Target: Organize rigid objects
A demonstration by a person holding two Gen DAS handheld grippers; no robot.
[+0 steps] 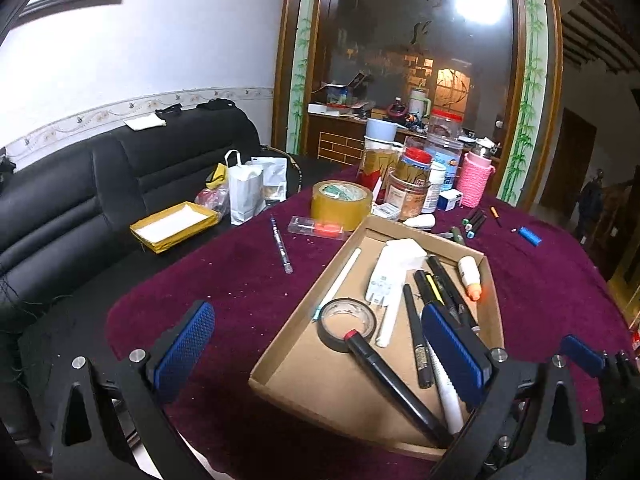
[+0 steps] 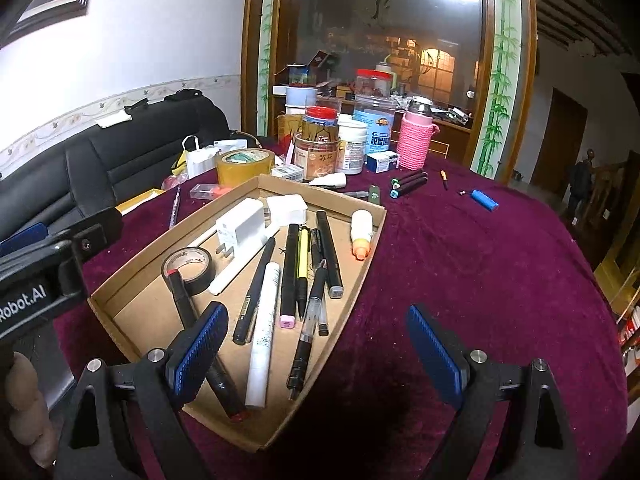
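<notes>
Both your grippers hang released over the shallow brown cardboard tray (image 2: 120, 316) on the maroon tablecloth (image 2: 460, 272).

Left gripper (image 1: 320, 344) and right gripper (image 2: 316, 352) hold nothing, fingers spread. Inside the tray, the long white tube (image 2: 262, 332) lies lengthwise, one end toward you; the black red-tipped marker (image 2: 188, 312) angles across the black tape roll (image 2: 188, 268).

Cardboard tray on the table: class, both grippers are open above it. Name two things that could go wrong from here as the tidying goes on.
1. The right gripper hangs low over the cardboard tray; one of its fingers sits just above the red-capped marker and could knock it.
2. The tray is already crowded, so adding the blue cylinder or the green-capped markers could make pens pile up and roll over the low wall.
</notes>
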